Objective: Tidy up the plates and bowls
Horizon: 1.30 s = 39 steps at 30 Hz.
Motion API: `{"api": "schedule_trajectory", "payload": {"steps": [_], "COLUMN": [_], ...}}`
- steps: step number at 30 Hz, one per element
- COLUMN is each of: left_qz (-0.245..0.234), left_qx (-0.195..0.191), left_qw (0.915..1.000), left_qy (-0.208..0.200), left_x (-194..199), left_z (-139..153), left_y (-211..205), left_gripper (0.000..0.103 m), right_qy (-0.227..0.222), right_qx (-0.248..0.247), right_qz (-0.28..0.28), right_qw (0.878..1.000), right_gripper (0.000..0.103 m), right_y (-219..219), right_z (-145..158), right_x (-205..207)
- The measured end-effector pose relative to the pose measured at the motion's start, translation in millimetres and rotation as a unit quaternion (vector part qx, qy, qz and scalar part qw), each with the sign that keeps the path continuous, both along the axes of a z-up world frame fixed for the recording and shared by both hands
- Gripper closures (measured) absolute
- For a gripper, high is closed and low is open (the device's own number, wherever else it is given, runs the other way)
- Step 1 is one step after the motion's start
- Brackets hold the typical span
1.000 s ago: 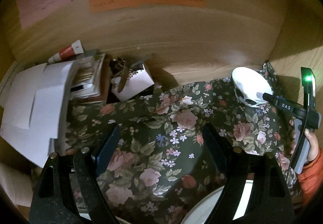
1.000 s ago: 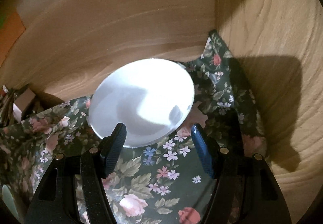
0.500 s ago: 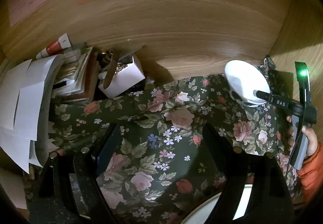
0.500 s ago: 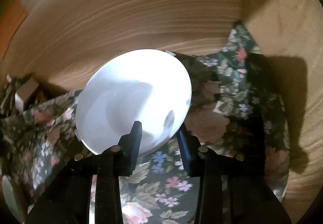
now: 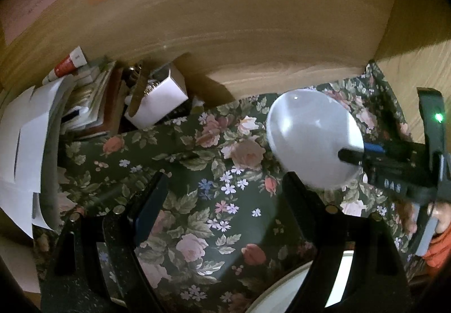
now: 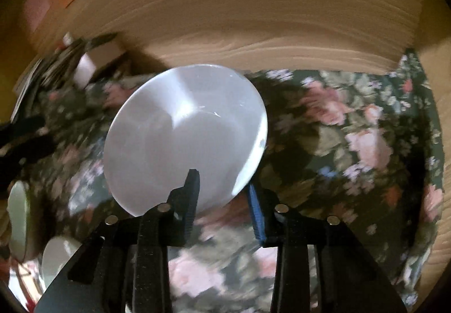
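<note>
**Ana:** Right wrist view first: the right gripper (image 6: 224, 186) has its two fingers pinched on the near rim of a white bowl (image 6: 186, 135), one finger inside and one outside. The bowl looks lifted and tilted over the flowered cloth (image 6: 352, 138), though the blur makes it hard to say whether its far edge touches anything.

**Ben:** And from the left wrist view?

**Ana:** Same bowl (image 5: 313, 141), to the right and a bit farther away, with the right gripper (image 5: 349, 156) reaching in from the right edge. The left gripper (image 5: 222, 194) is spread wide and holds nothing; it hangs over bare cloth (image 5: 197, 166).

**Ben:** How far along would you say we are?

**Ana:** Early to middle, I'd guess. One bowl is in hand and not yet set down. A white plate rim (image 5: 284, 293) shows at the near edge under the left gripper, and in the right wrist view two more white dishes (image 6: 19, 217) sit at the near left (too blurred to say bowl or plate). Nothing looks stacked yet, so the sorting itself is mostly left.

**Ben:** Anything else on the surface?

**Ana:** Clutter at the far left against the wooden wall (image 5: 253, 31): a white box (image 5: 160, 101) and a heap of papers (image 5: 25, 149), well apart from the dishes.
</note>
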<state>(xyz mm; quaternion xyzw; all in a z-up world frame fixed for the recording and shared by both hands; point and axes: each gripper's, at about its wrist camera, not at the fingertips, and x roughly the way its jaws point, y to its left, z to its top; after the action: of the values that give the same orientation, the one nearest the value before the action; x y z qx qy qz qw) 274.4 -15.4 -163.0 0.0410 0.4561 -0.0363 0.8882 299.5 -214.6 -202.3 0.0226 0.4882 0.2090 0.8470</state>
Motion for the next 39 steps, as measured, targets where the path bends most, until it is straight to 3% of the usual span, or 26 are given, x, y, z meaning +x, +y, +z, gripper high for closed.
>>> {"api": "schedule_trajectory", "payload": {"steps": [6, 11, 15, 23, 27, 29, 33, 39], "left_qz": [-0.004, -0.009, -0.014, -0.021, -0.023, -0.022, -0.026, -0.02], "left_qx": [0.016, 0.023, 0.028, 0.013, 0.009, 0.003, -0.001, 0.011], "left_qw": [0.9997, 0.9989, 0.9981, 0.9959, 0.9948, 0.9939, 0.9929, 0.994], "left_qy": [0.021, 0.039, 0.052, 0.087, 0.099, 0.108, 0.116, 0.107], "left_x": [0.7, 4.6, 10.1, 22.7, 27.0, 29.1, 28.9, 27.2], "left_z": [-14.8, -25.5, -32.9, -48.4, -55.7, -59.8, -64.0, -64.3], "left_y": [-7.0, -12.2, -19.7, -28.4, -32.2, -32.8, -36.2, -36.5], "left_gripper": [0.02, 0.02, 0.029, 0.046, 0.061, 0.064, 0.072, 0.074], "right_qy": [0.019, 0.025, 0.008, 0.017, 0.015, 0.008, -0.004, -0.004], "right_qx": [0.023, 0.044, 0.047, 0.037, 0.042, 0.036, 0.024, 0.022], "right_qz": [0.035, 0.008, -0.014, -0.024, -0.02, -0.013, -0.008, -0.008], "right_qw": [0.999, 0.999, 0.999, 0.999, 0.999, 0.999, 1.0, 1.0], "right_gripper": [0.074, 0.074, 0.074, 0.073, 0.075, 0.083, 0.083, 0.083], "right_y": [11.6, 6.4, 4.3, 8.3, 8.0, 11.5, 15.5, 16.8], "right_z": [3.8, 8.4, 14.2, -6.1, -7.2, -6.6, -4.6, -2.2], "right_x": [-20.4, -25.1, -22.8, -13.8, -13.0, -13.1, -13.9, -16.7]}}
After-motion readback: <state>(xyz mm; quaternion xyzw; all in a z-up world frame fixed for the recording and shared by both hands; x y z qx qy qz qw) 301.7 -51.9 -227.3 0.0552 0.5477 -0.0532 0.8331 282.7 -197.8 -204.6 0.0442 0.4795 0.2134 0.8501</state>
